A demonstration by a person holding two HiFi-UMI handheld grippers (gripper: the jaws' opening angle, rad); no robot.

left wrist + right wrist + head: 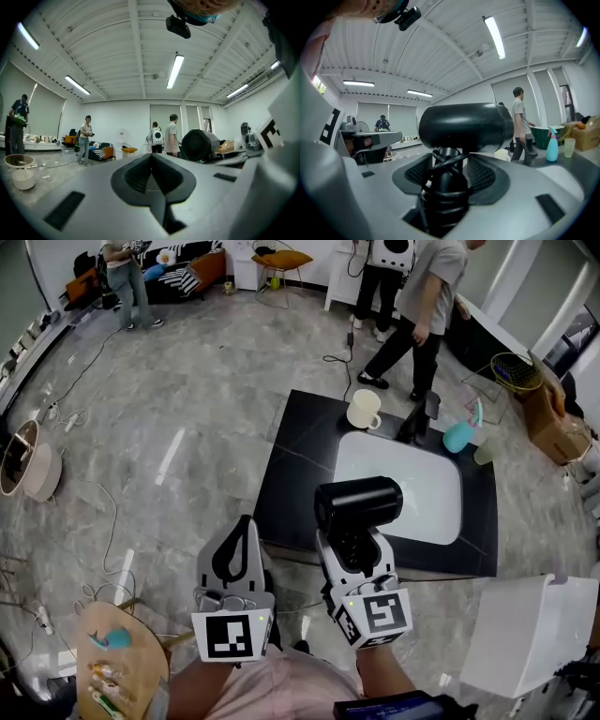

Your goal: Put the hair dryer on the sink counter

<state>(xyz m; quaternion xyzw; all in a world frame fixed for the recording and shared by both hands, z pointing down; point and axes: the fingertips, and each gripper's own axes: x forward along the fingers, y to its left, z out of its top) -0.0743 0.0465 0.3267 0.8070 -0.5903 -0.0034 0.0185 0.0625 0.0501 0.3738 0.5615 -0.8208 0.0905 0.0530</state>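
**Hair dryer gripped in my right tongs, above the near side of the sink counter**

My right gripper (pixel 352 542) has its jaws partly apart and clamped on the handle of the black plastic hair dryer (pixel 360 503). In the right gripper view the ribbed pads press on either side of that handle, and the dryer's black cord is looped round it. The dryer stands upright in the grip, its round barrel lying crosswise on top.

In the head view the hair dryer shows over the near left part of the white rectangular basin (pixel 412 486), which is sunk into the black stone sink counter (pixel 298 474). It rests on nothing but the jaws.

My left gripper (pixel 245 529) is beside the right one, nearer my body and off the counter's near edge. Its jaws are closed together with nothing between them, as the left gripper view shows plainly.

At the far side of the counter stand a cream ceramic mug (pixel 363 411), a black faucet (pixel 419 418), a teal spray bottle (pixel 459 435) and a pale green cup (pixel 485 452), all well apart from the dryer.
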